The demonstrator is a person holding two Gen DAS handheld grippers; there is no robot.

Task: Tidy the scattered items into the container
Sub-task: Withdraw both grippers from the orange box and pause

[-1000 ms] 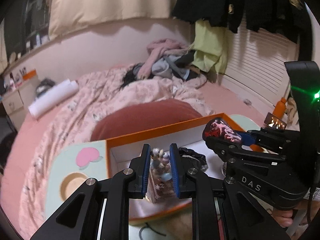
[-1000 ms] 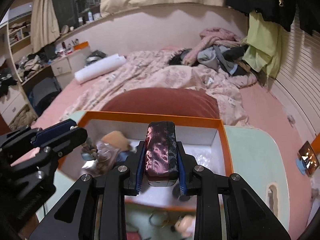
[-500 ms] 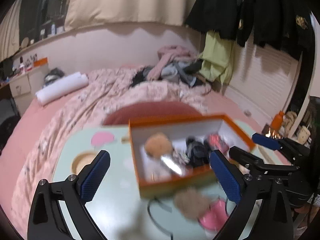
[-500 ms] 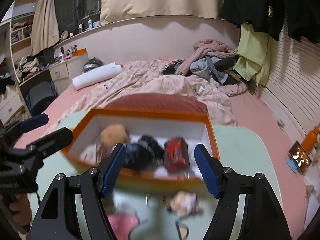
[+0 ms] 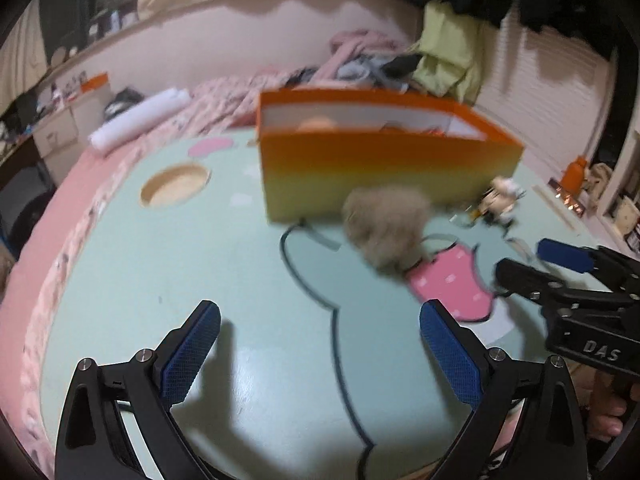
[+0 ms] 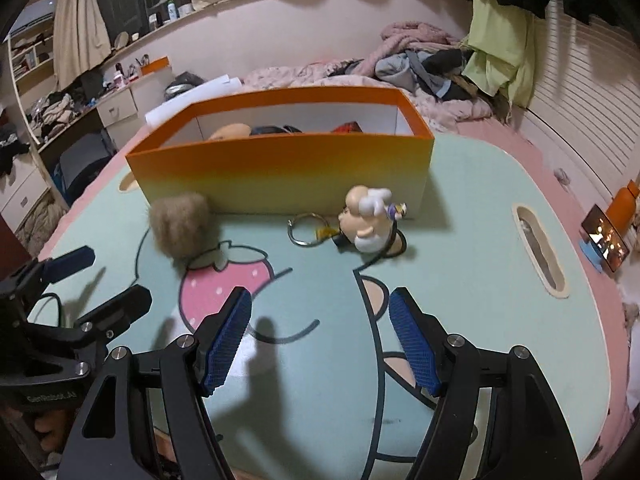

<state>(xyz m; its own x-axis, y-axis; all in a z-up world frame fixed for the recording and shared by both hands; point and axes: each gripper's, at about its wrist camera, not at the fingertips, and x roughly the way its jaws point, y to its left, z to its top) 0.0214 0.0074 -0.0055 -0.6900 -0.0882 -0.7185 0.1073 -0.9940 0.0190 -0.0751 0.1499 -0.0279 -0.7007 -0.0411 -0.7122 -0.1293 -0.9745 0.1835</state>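
Two scattered items lie on the bench in front of the orange box: a tan fluffy pompom just beside the box's near wall toward its left end, and a small figurine keychain near the right end of that wall, its metal ring lying flat to its left. The pompom sits at the top of a pink strawberry picture printed on the mint-green bench top. Inside the box a few things show above the rim, among them a peach-coloured round one and something dark; their detail cannot be made out.

The right gripper hangs above the bench short of the keychain, its blue-padded jaws partly apart and empty. The left gripper has its jaws spread wide and opening, nothing between them, with the pompom ahead of it and to its right; that view is blurred. Each gripper shows at the edge of the other's view.

Behind the bench is a bed with a pink quilt and a heap of clothes.
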